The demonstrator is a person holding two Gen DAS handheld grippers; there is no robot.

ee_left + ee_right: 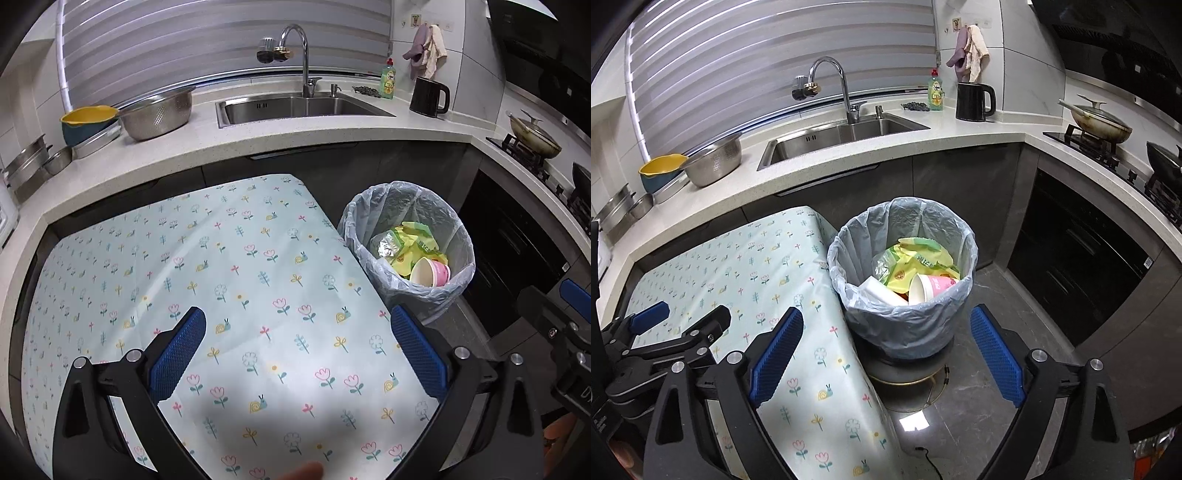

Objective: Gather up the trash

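- We see the right gripper (886, 354) spread wide and empty; only its view shows the white cup (882, 291).
- The left gripper (299, 354) gapes, empty, over the tablecloth (221, 277).
- The lined bin (905, 317), at twelve o'clock, holds yellow wrappers (916, 262) and a pink cup (932, 286).

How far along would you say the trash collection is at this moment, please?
Mostly done, it seems: wrappers and a paper cup lie in the lined bin. Nothing is in hand: the left gripper and right gripper are both open and empty. The flowered tablecloth shows no trash left, though its near edge is out of view.
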